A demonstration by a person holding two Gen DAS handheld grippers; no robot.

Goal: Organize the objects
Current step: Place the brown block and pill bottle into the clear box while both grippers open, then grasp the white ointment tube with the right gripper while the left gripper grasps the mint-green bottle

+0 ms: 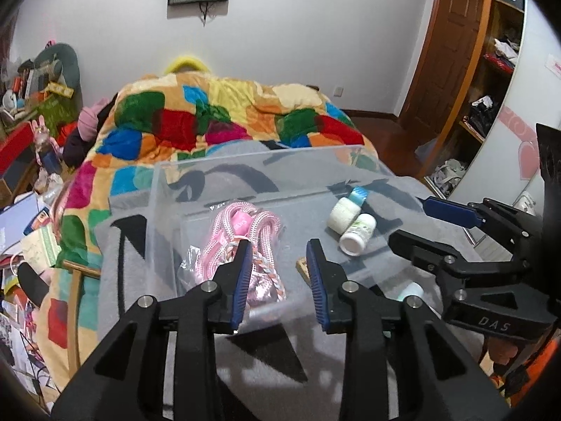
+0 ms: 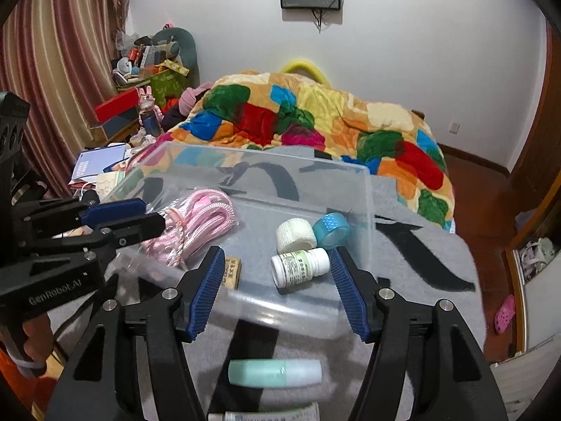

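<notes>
A clear plastic bin (image 1: 164, 189) (image 2: 368, 203) sits on a grey blanket (image 1: 266, 351) on the bed. Inside lie a bagged pink rope (image 1: 242, 231) (image 2: 203, 217), a white pill bottle (image 1: 357, 233) (image 2: 299, 266), a white gauze roll (image 1: 343, 210) (image 2: 296, 235), a blue tape roll (image 1: 360, 194) (image 2: 331, 229) and a small tan block (image 1: 302, 266) (image 2: 232, 272). My left gripper (image 1: 278, 284) is open and empty over the bin's near side. My right gripper (image 2: 277, 291) is open and empty above the near rim. A mint green bottle (image 2: 275, 372) and a tube (image 2: 266, 414) lie outside, in front.
A colourful patchwork quilt (image 1: 224, 112) (image 2: 315, 112) covers the bed behind the bin. Cluttered papers and boxes (image 1: 24, 231) (image 2: 105, 168) lie at the left. A wooden door (image 1: 452, 42) and open wardrobe shelves (image 1: 491, 80) stand at the right.
</notes>
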